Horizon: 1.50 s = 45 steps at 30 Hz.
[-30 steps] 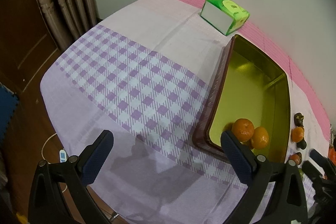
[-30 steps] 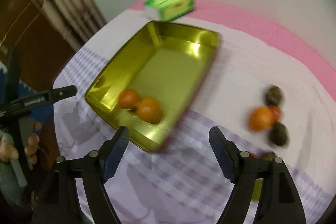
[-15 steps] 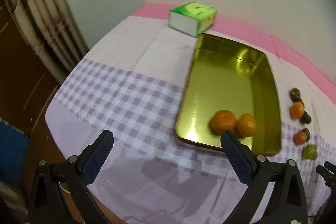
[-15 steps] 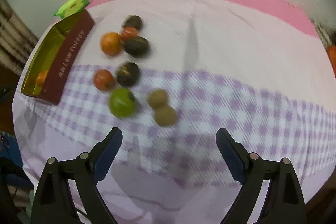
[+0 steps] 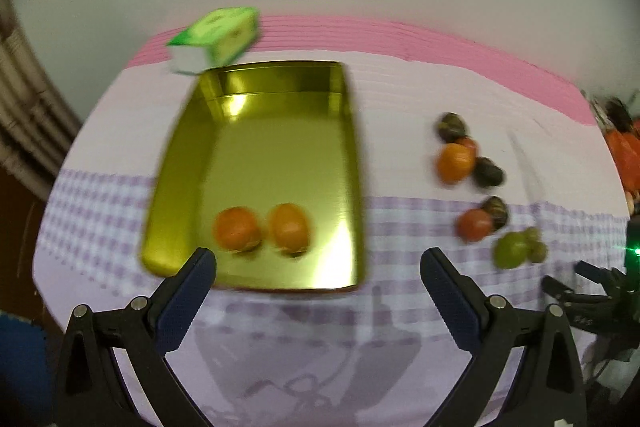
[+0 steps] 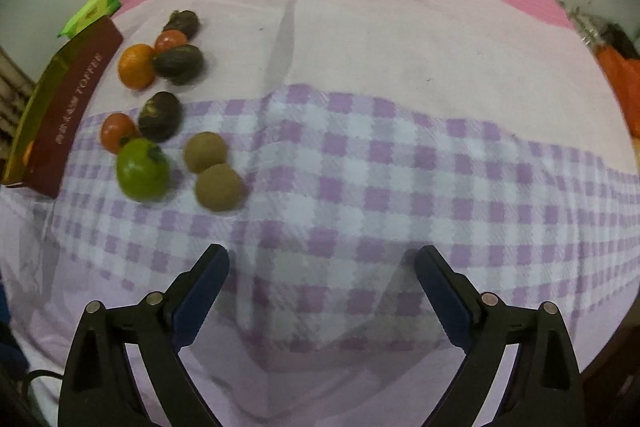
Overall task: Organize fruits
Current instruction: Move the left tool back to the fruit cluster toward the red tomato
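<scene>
Two oranges [image 5: 262, 231] sit in the gold tin [image 5: 256, 163] — right gripper [image 6: 322, 281], jaws opening and empty, must next reach the loose fruit [image 6: 142, 169].

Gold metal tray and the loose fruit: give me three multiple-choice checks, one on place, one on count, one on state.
1. The round green fruit lies:
A. in the gold metal tray
B. on the checked tablecloth
C. on the green box

2. Orange fruits in the tray:
A. none
B. two
C. five

3. The right gripper is:
A. gripping a fruit
B. shut, empty
C. empty, jaws opening

Key: 1 B, it rests on cloth right of the tray. 2 B, a pair sits near the front wall. 3 C, only cloth shows between its fingers.
</scene>
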Motion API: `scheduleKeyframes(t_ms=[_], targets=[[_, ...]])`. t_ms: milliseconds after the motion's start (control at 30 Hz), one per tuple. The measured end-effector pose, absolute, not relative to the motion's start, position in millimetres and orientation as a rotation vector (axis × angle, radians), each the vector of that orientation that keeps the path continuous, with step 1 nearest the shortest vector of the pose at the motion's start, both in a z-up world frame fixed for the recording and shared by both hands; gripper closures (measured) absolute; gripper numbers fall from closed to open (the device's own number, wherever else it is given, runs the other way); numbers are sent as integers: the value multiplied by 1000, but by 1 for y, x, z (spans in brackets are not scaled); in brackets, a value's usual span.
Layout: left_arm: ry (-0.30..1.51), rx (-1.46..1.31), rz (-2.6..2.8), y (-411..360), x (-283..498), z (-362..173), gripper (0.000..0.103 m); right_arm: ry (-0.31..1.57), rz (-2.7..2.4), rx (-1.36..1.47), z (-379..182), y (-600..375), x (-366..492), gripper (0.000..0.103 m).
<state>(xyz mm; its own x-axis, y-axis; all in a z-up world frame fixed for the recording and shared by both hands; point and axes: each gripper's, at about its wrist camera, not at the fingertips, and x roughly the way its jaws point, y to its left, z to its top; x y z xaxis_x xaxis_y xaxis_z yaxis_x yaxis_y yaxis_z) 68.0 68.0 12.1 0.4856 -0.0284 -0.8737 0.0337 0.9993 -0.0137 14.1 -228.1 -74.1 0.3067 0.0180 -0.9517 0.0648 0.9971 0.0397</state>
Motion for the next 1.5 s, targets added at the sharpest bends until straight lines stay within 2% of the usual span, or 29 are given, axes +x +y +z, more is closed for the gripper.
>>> scheduleKeyframes(t_ms=[167,767,933,1100,1200,1233,1400,1500], targets=[[1086,44,-119,21,84,3,2,1259,-44,48,-78,-226,18,0],[1192,89,-239,-36,114,-44,4,1219,-59,52,-80,-228,13,0],[1208,86,-257,-46,126,-50,18,1220,-61,53,-80,-229,13,0],[1220,89,-280,-53,130,-56,23,1220,-61,53,-80,-229,13,0],[1234,90,-301,-57,134,-61,43,1220,-61,53,-80,-229,13,0],[1239,90,-304,-59,136,-63,46,1220,-61,53,-80,-229,13,0],[1249,71,-312,-58,141,-69,49,1219,-62,53,-80,-229,13,0],[1243,76,-318,-55,141,-69,55,1219,-63,53,-80,-229,13,0]])
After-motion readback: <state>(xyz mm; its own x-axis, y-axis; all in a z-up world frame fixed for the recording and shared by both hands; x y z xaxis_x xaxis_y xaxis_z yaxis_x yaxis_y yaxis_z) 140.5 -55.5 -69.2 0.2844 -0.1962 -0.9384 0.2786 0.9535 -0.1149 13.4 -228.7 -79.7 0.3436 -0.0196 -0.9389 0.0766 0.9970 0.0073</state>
